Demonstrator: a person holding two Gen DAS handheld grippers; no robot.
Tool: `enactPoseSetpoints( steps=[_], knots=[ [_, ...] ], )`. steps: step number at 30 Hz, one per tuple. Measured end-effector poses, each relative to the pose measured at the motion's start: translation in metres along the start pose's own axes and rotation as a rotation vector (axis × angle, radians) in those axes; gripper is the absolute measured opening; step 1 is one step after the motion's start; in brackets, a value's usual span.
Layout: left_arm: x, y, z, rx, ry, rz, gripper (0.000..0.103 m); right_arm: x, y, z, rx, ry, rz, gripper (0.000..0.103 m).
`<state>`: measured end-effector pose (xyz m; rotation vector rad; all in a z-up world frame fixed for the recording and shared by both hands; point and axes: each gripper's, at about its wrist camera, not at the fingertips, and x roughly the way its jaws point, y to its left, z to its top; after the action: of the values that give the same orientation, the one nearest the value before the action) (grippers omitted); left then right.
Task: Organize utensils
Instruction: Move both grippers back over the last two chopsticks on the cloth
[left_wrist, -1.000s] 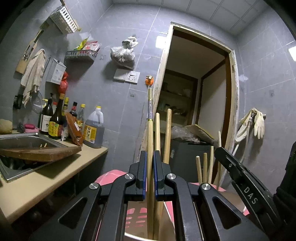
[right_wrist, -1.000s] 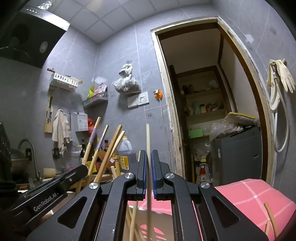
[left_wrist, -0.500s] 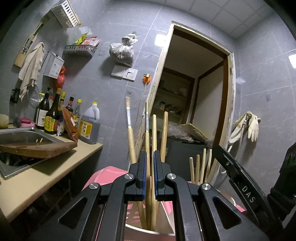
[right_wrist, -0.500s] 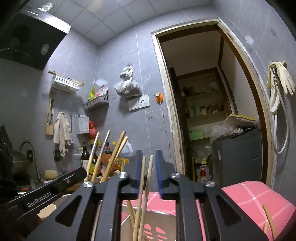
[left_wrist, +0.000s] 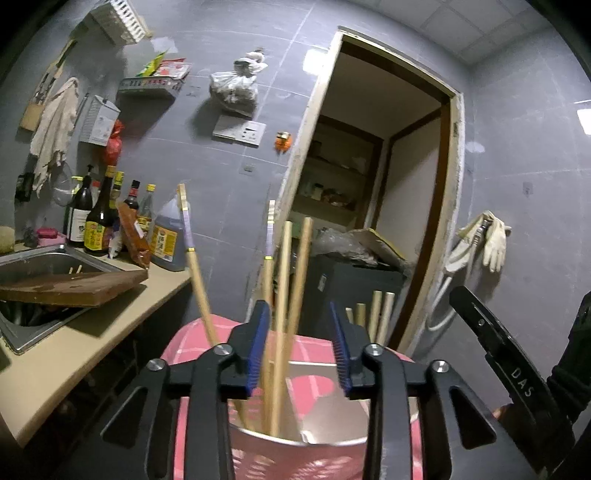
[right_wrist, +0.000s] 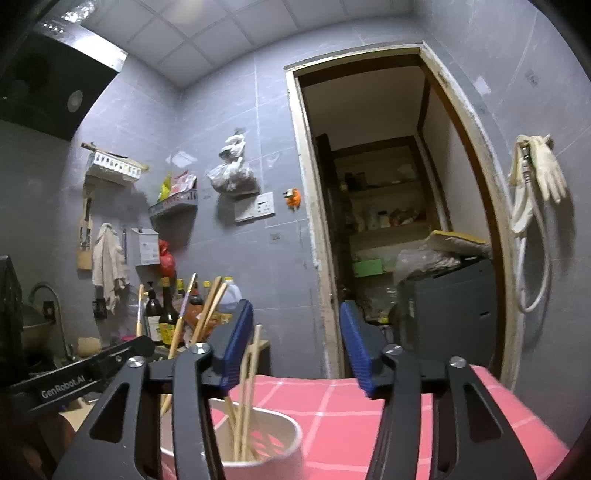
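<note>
In the left wrist view, several wooden chopsticks (left_wrist: 286, 314) stand in a white cup (left_wrist: 325, 439) on a pink checked surface (left_wrist: 192, 339). My left gripper (left_wrist: 299, 350) is open above the cup, with the chopsticks standing loose between its blue pads. In the right wrist view, my right gripper (right_wrist: 295, 347) is open and empty above another white cup (right_wrist: 258, 446) holding several chopsticks (right_wrist: 247, 391). The other gripper's arm (right_wrist: 85, 373) shows at the left, with more chopsticks (right_wrist: 199, 314) behind it.
A counter (left_wrist: 74, 354) with a steel sink (left_wrist: 33, 266), a wooden board (left_wrist: 74, 288) and several bottles (left_wrist: 96, 221) lies to the left. A doorway (right_wrist: 388, 221) with shelves opens ahead. Gloves and a hose (right_wrist: 535, 184) hang on the right wall.
Both grippers have opened and let go of their chopsticks, which now stand in the cups. The left view has tilted slightly downward.
</note>
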<state>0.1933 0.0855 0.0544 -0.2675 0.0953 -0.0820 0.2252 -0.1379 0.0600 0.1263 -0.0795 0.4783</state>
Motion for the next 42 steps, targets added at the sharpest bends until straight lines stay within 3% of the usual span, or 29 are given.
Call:
enactPoseSetpoints(
  steps=[3,5,10,16,22,28,34,42],
  knots=[
    [-0.006,-0.013,0.001,0.015,0.018,-0.023,0.04,-0.015,-0.008,0.008,-0.013,0.011,-0.021,0.06],
    [-0.008,-0.022,0.002,0.023,0.034,-0.037,0.047,-0.025,-0.016,0.013,-0.008,0.016,-0.029,0.071],
    [-0.013,-0.046,0.0,0.038,0.075,-0.077,0.071,-0.05,-0.039,0.024,0.0,0.028,-0.07,0.083],
    [-0.017,-0.074,-0.009,0.051,0.127,-0.111,0.084,-0.079,-0.064,0.031,-0.001,0.077,-0.117,0.099],
    [-0.016,-0.097,-0.023,0.077,0.168,-0.137,0.094,-0.102,-0.08,0.027,-0.007,0.141,-0.152,0.103],
    [-0.01,-0.11,-0.038,0.12,0.232,-0.15,0.096,-0.109,-0.097,0.017,-0.016,0.248,-0.182,0.103],
    [-0.004,-0.121,-0.061,0.16,0.312,-0.155,0.096,-0.101,-0.118,-0.004,-0.022,0.421,-0.212,0.103],
    [0.019,-0.132,-0.094,0.197,0.484,-0.185,0.096,-0.077,-0.15,-0.029,0.056,0.646,-0.17,0.097]
  ],
)
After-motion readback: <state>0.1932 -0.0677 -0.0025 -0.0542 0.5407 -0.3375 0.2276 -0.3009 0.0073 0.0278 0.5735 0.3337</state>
